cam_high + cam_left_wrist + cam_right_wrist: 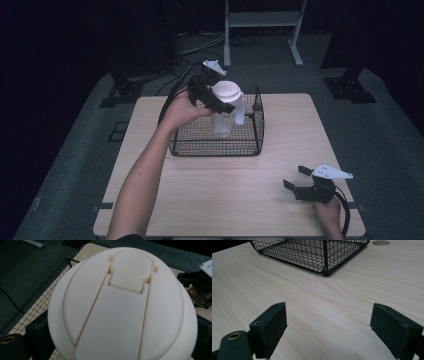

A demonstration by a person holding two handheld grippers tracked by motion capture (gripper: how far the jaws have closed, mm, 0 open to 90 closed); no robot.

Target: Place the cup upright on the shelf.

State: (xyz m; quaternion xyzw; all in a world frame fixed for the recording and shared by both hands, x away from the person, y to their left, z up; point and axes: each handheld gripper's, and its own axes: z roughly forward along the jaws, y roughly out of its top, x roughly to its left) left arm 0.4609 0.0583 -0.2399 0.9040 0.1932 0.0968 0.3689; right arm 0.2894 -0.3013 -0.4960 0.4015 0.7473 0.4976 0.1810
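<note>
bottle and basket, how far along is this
Done: the left gripper has the clear bottle by its neck under the white lid, inside the wire basket.

In hand: it is held upright; whether its base touches the basket floor I cannot tell.

Left: letting go. The right gripper rests open near the table front edge.

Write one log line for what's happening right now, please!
left gripper: shut on jar, over wire basket | right gripper: open, empty, near table front edge

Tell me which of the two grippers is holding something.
The left gripper, raised over the wire basket, grips a clear jar under its white lid. The right gripper rests open on the table.
</note>
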